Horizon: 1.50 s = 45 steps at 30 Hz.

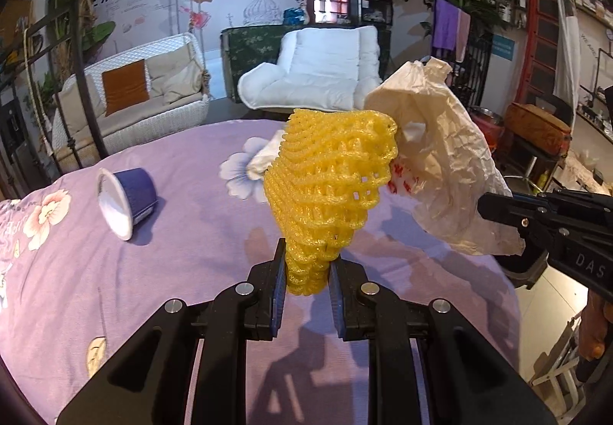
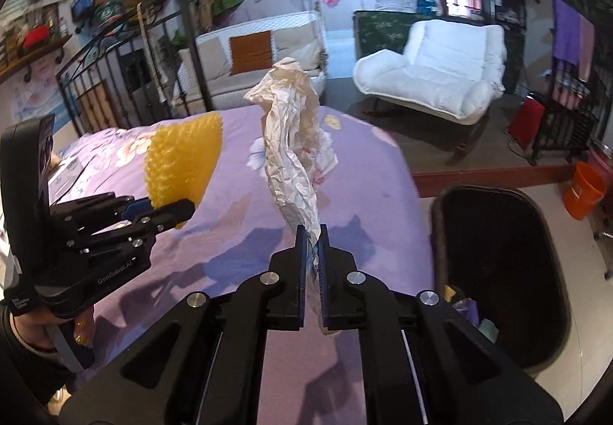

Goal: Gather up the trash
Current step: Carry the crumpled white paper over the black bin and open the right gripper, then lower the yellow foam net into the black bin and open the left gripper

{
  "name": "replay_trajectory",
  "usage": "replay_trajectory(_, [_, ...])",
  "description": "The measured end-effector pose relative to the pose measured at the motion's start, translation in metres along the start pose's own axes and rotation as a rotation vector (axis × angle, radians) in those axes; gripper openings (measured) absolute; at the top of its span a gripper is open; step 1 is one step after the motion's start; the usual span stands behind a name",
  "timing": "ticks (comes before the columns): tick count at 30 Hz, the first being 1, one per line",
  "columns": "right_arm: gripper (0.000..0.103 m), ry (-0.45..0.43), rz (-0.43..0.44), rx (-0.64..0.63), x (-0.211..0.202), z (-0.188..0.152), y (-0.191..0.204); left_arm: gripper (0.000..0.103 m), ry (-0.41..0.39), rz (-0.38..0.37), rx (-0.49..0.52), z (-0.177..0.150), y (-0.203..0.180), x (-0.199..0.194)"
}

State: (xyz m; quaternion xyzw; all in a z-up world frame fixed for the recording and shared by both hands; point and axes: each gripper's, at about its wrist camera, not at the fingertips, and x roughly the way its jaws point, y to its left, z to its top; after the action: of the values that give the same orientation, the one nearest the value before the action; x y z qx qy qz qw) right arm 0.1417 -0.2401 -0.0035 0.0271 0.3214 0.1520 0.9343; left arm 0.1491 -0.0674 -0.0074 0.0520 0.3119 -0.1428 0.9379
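In the left wrist view the left gripper [image 1: 306, 271] is clamped on the narrow end of a yellow foam fruit net [image 1: 329, 187], held above the purple floral bedspread [image 1: 191, 233]; a blue paper cup [image 1: 126, 201] lies tipped nearby. In the right wrist view the right gripper [image 2: 312, 245] pinches a crumpled paper bag [image 2: 295, 156] upright over the bedspread, near a black trash bin [image 2: 498, 271].

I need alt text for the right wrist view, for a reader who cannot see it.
The right gripper is shut on a crumpled white paper bag, held above a purple floral tablecloth. At left, the left gripper grips a yellow foam net. A black trash bin stands open at lower right.
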Motion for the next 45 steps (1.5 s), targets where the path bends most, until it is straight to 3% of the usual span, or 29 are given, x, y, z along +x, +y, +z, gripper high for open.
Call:
replay_trajectory(5, [0.007,-0.028,-0.087,0.053,-0.024,-0.005,-0.038,0.02,-0.014,-0.061,0.034,0.007,-0.029,0.004])
replay_trajectory(13, [0.007,-0.003,-0.212,0.133,-0.032,-0.022,-0.099,0.02,-0.031,-0.134,0.097,0.015,-0.069,0.01])
replay_trajectory(20, [0.007,0.058,-0.277,0.21,-0.012,-0.039,-0.143,0.02,-0.032,-0.178,0.137,0.017,-0.093,0.014])
replay_trajectory(30, [0.007,0.164,-0.277,0.345,0.038,-0.062,-0.189,0.02,-0.018,-0.212,0.17,0.02,-0.115,0.021])
replay_trajectory(32, [0.014,0.174,-0.276,0.365,0.047,-0.067,-0.196,0.02,-0.012,-0.222,0.174,0.021,-0.118,0.024])
replay_trajectory(33, [0.025,0.18,-0.275,0.381,0.051,-0.069,-0.198,0.02,-0.008,-0.225,0.177,0.021,-0.119,0.025])
replay_trajectory(34, [0.046,0.181,-0.281,0.397,0.052,-0.07,-0.198,0.02,-0.005,-0.228,0.18,0.021,-0.121,0.026])
replay_trajectory(36, [0.061,0.155,-0.291,0.415,0.05,-0.073,-0.2,0.02,0.003,-0.235,0.187,0.021,-0.127,0.028])
replay_trajectory(45, [0.066,0.076,-0.274,0.413,0.024,-0.075,-0.182,0.02,0.032,-0.252,0.201,0.024,-0.142,0.04])
